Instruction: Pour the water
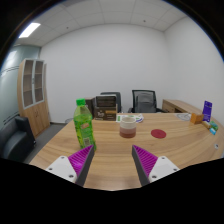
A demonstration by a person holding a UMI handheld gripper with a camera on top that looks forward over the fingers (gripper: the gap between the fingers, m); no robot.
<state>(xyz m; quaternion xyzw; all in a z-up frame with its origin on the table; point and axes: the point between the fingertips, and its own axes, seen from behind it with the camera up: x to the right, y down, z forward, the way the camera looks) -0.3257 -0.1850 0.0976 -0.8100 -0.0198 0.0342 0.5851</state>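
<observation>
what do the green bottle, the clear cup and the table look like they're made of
The green bottle looks like see-through tinted plastic with a printed label; light passes through it. The clear cup ahead of the open gripper could be plastic or glass; its wall is transparent, and I cannot tell which. The table looks like light wood or wood-look laminate, smooth, with a faint sheen.

Small items beyond the table's far end are unreadable.

The gripper is level, pointing forward toward 12 o'clock, fingers spread wide with an open gap and nothing between them. The left finger rises at 7 o'clock, the right finger at 5 o'clock. Each shows a magenta pad on its inner face, tips leaning slightly inward.
</observation>
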